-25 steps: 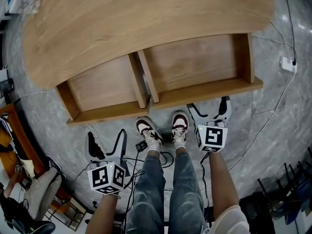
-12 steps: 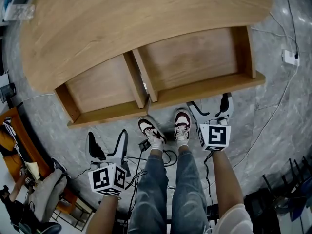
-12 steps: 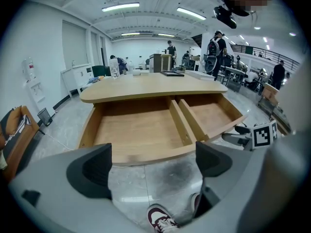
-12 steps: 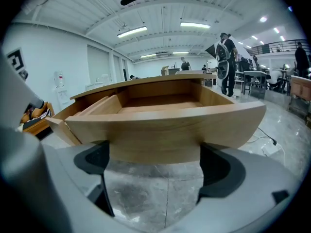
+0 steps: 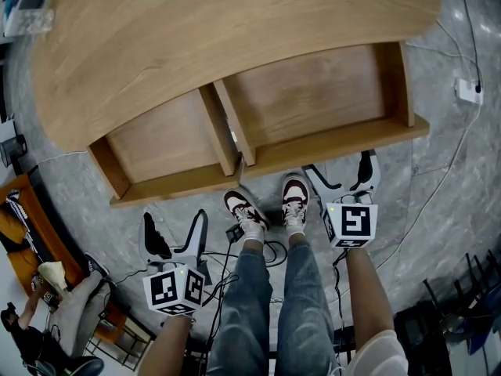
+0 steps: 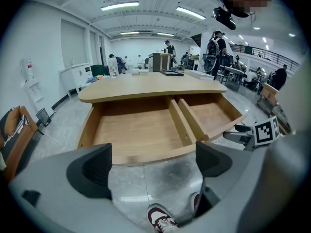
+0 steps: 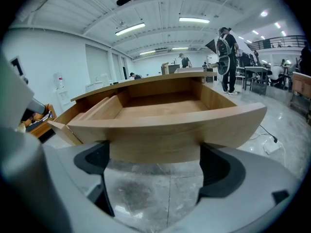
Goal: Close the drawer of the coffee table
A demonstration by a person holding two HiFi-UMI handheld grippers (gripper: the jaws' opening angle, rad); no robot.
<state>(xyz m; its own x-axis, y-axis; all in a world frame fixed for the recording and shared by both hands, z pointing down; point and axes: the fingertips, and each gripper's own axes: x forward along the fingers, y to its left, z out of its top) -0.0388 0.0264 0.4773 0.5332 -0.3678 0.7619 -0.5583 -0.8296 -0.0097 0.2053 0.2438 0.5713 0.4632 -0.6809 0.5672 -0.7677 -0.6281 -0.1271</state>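
Here, at the approach stage, both drawers of the coffee table (image 5: 235, 30) stand pulled fully out toward me and neither has begun to go in. My right gripper (image 7: 155, 164) has its jaws wide apart and holds nothing. The curved front panel of the right drawer (image 7: 165, 125) lies directly ahead of it, spanning the gap between the two pads and rising above them. It is very near, but I cannot tell whether the tips touch the wood. My left gripper (image 6: 153, 164) is likewise spread and empty. It hangs well back from the left drawer (image 6: 146, 154), whose front edge lies ahead of and above its pads, with bare stone floor (image 6: 160, 178) and my shoe (image 6: 160, 220) showing between them. To the right of this gripper, the other one is seen pointing at the neighbouring drawer. I judge the step in hand to be lining up for the push, with the right drawer the nearer candidate. The next move calls for setting the right jaws against the middle of that panel and driving straight ahead, along the drawer's run and into the table. An off-centre push would likely skew the drawer. The left drawer would then need the same from the left gripper, brought forward first.
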